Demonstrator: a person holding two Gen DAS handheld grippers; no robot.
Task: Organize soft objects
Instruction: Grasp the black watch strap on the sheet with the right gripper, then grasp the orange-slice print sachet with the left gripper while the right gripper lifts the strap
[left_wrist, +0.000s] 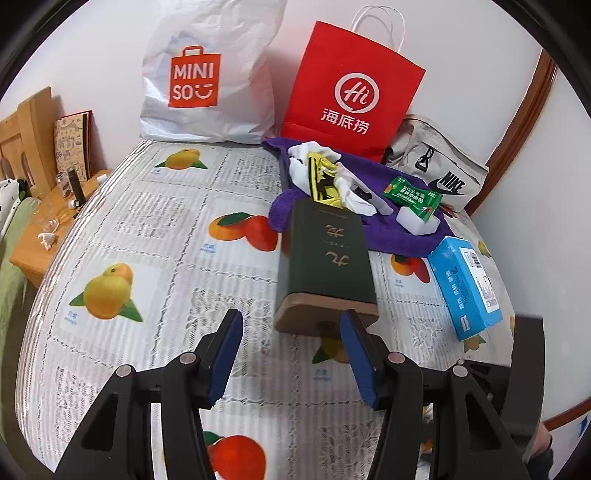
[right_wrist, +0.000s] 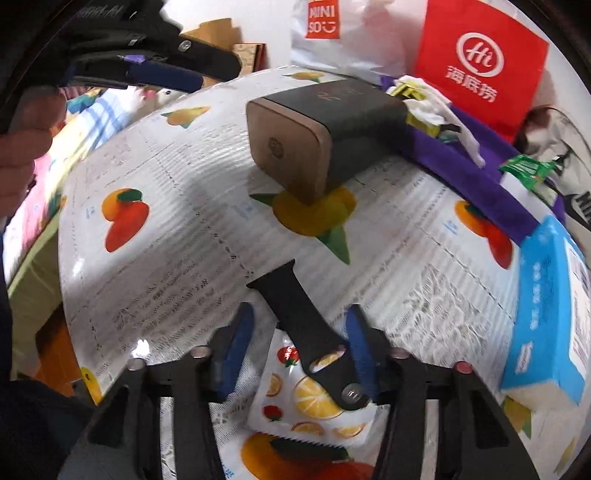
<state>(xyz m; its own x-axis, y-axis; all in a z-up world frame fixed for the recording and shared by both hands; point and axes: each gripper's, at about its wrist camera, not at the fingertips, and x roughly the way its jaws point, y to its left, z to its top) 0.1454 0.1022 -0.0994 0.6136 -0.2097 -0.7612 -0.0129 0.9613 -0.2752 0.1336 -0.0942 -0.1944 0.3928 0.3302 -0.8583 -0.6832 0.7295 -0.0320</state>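
Note:
A purple towel (left_wrist: 402, 236) lies at the back right of the fruit-print table, with white and yellow cloth pieces (left_wrist: 328, 177) piled on it. A green packet (left_wrist: 413, 195) rests on a white sponge block (left_wrist: 417, 221) on the towel. A dark green box (left_wrist: 325, 258) lies just ahead of my left gripper (left_wrist: 291, 354), which is open and empty. My right gripper (right_wrist: 299, 350) is open around a black watch strap (right_wrist: 306, 332) lying across a fruit-print packet (right_wrist: 314, 402). The towel (right_wrist: 480, 177) and box (right_wrist: 317, 136) also show in the right wrist view.
A blue tissue pack (left_wrist: 465, 284) lies at the right, also in the right wrist view (right_wrist: 550, 306). A white MINISO bag (left_wrist: 207, 74), a red paper bag (left_wrist: 351, 88) and a beige Nike bag (left_wrist: 443, 162) stand at the back. A wooden shelf (left_wrist: 48, 221) is at the left.

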